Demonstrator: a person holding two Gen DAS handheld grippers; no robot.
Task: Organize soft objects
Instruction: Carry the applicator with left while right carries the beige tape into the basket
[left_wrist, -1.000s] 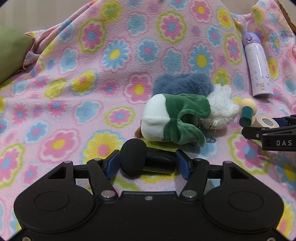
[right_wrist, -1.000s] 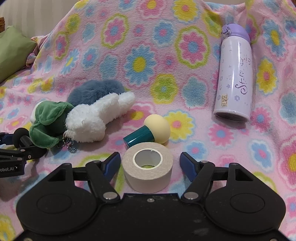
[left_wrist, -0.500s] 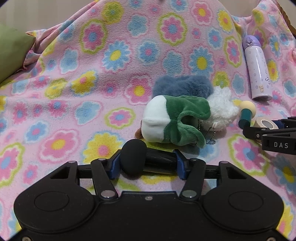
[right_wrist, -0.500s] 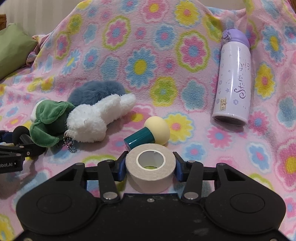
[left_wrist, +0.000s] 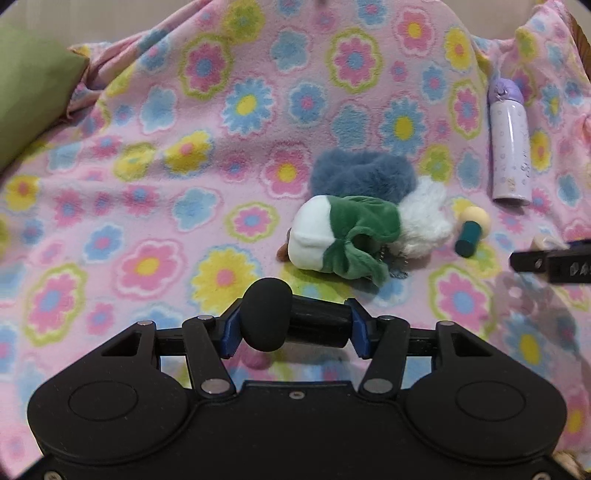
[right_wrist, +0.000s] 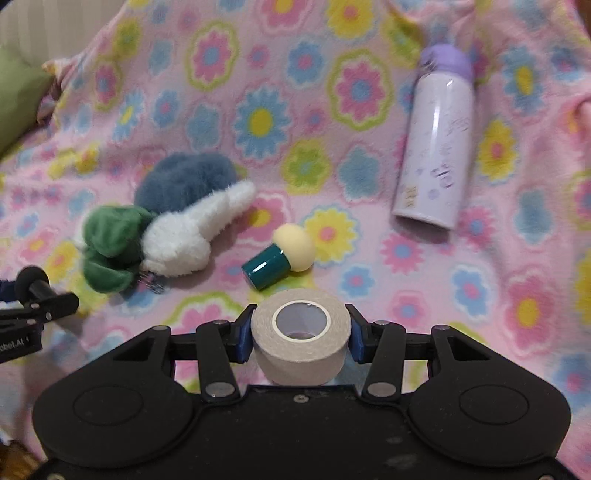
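Note:
My left gripper (left_wrist: 291, 325) is shut on a black microphone-like object with a foam head (left_wrist: 266, 314), held above the flowered blanket. My right gripper (right_wrist: 301, 334) is shut on a beige tape roll (right_wrist: 301, 339), lifted off the blanket. A green-and-white plush (left_wrist: 343, 236), a white fluffy plush (right_wrist: 188, 236) and a blue-grey fluffy plush (right_wrist: 184, 182) lie together in a pile, ahead of the left gripper and far left of the right one. The left gripper also shows at the left edge of the right wrist view (right_wrist: 33, 291).
A teal-and-cream mushroom-shaped sponge (right_wrist: 280, 256) lies just beyond the tape roll. A lilac bottle (right_wrist: 436, 147) lies at the right. A green cushion (left_wrist: 26, 96) sits at the far left. The pink flowered blanket (left_wrist: 147, 184) covers the whole surface.
My right gripper closed on the tape roll and lifted it. My left gripper, still holding the black object, drew back and up from the plush pile.

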